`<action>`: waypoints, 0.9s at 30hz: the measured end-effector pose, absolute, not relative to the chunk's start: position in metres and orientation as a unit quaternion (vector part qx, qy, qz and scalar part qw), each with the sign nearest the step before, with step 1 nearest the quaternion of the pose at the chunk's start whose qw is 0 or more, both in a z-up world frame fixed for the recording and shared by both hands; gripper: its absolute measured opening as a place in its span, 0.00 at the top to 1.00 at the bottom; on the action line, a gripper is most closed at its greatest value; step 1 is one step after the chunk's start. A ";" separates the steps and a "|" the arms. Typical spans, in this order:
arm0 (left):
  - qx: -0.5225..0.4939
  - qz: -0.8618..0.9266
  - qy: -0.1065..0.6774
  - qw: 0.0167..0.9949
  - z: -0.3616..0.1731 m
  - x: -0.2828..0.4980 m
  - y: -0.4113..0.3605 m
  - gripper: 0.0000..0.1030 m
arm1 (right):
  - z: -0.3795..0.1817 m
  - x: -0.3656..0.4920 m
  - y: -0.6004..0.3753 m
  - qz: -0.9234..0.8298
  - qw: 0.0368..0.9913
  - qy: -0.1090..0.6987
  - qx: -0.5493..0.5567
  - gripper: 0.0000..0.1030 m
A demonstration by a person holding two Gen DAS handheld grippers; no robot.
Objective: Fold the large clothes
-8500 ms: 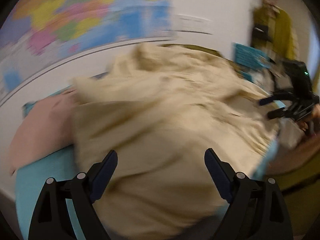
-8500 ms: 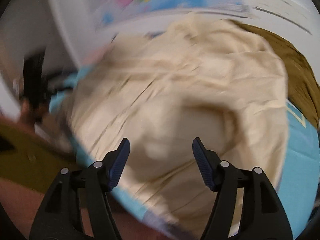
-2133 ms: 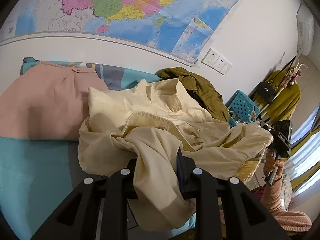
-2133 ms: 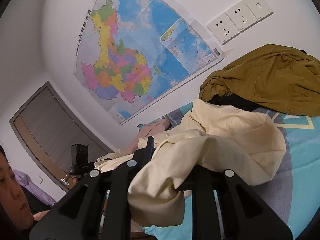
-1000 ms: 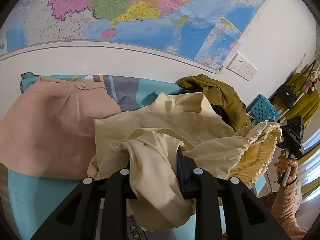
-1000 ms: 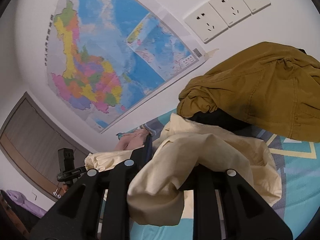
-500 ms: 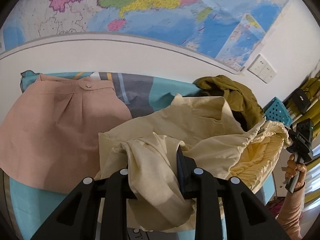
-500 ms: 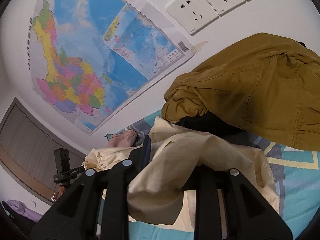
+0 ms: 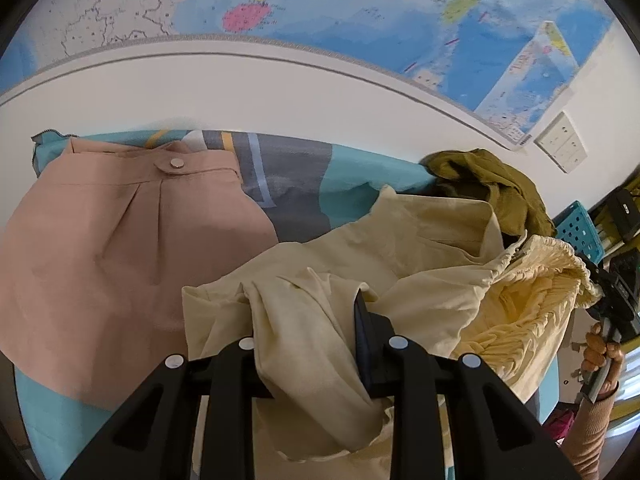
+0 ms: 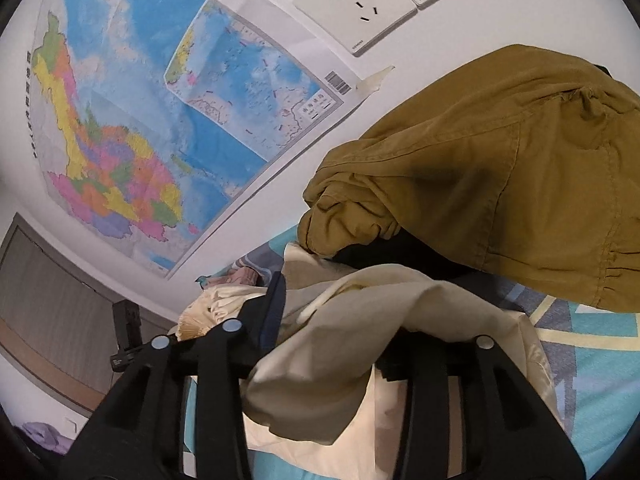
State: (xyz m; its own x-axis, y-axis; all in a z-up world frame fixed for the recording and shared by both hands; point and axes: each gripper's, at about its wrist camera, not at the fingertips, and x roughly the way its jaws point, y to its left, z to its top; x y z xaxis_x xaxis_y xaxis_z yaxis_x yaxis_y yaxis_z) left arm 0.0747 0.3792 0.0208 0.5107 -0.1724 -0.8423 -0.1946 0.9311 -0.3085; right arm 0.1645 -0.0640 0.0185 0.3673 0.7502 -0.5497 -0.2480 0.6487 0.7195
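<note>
A cream garment [image 9: 420,256] with an elastic gathered hem [image 9: 532,300] hangs stretched between my two grippers above the teal bed cover [image 9: 352,188]. My left gripper [image 9: 308,332] is shut on a bunch of its cloth. My right gripper [image 10: 332,320] is shut on another bunch of the same cream garment [image 10: 360,332]. The right gripper shows at the far right of the left wrist view [image 9: 612,296], held by a hand. The left gripper shows small in the right wrist view [image 10: 128,340].
A pink skirt [image 9: 120,240] lies flat on the left of the bed. An olive garment [image 10: 500,168] is heaped over something black against the wall; it also shows in the left wrist view [image 9: 492,184]. A map [image 10: 140,120], wall sockets [image 10: 360,4] and a blue basket [image 9: 580,232] are nearby.
Both grippers have carried the cream garment forward toward the wall and the olive heap, and lower over the bed. Both stay shut on it.
</note>
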 end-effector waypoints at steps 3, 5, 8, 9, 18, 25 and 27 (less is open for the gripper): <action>-0.190 0.010 0.500 0.845 0.013 0.083 0.382 0.74 | 0.021 0.162 -0.064 0.324 0.783 0.455 0.275 0.34; -0.194 0.014 0.504 0.842 0.009 0.087 0.384 0.74 | 0.028 0.157 -0.068 0.316 0.795 0.441 0.272 0.27; -0.193 0.021 0.508 0.839 0.002 0.093 0.386 0.73 | 0.039 0.148 -0.071 0.339 0.797 0.421 0.270 0.26; -0.194 0.023 0.509 0.838 0.000 0.095 0.386 0.73 | 0.042 0.144 -0.068 0.348 0.798 0.417 0.261 0.26; -0.192 0.027 0.514 0.836 -0.009 0.104 0.382 0.69 | 0.011 0.090 0.059 0.375 0.831 0.407 -0.055 0.36; -0.187 -0.003 0.478 0.858 0.015 0.080 0.374 0.47 | -0.033 0.130 0.087 0.315 0.848 0.419 -0.079 0.65; -0.171 -0.015 0.450 0.877 0.028 0.065 0.370 0.39 | -0.041 0.140 0.088 0.308 0.849 0.423 -0.074 0.66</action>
